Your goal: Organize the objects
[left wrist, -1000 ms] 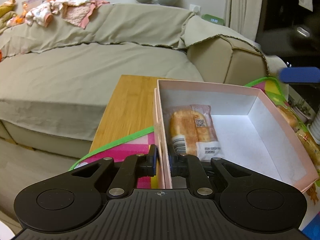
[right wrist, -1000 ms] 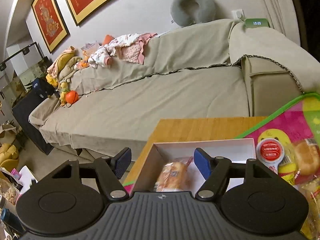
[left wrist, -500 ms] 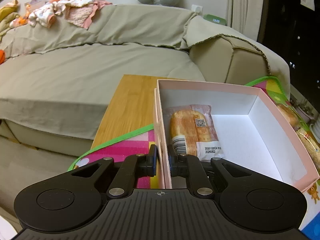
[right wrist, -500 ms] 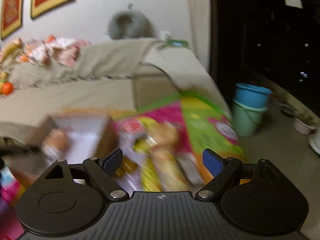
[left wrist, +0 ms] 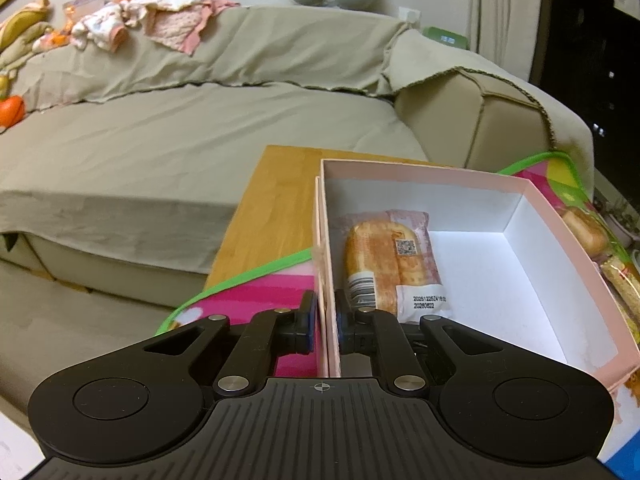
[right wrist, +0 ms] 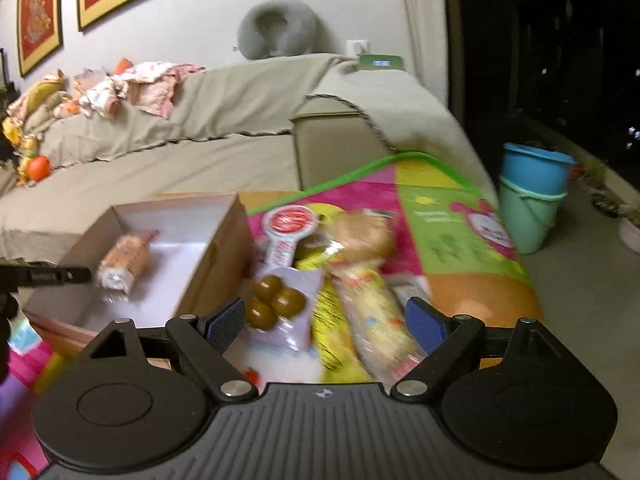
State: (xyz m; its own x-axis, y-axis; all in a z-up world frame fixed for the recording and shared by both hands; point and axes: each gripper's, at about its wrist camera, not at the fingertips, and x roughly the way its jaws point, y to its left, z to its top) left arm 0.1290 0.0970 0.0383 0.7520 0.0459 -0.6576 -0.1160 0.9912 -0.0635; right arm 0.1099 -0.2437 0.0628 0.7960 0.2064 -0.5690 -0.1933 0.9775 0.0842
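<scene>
The left claw [left wrist: 323,314] is clamped on the near wall of the pink box [left wrist: 540,204], which sits on the wooden bench [left wrist: 276,208] and holds one wrapped bread [left wrist: 390,260]. The right claw [right wrist: 324,322] gapes wide with nothing gripped, above a blurred snack pile [right wrist: 340,280]; its count is unclear. Two stacked buckets [right wrist: 534,196] stand beyond.

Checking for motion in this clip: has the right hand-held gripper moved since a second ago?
Yes. The right hand-held gripper swung rightward from above the pink box to the snack packets beside it, jaws open.
</scene>
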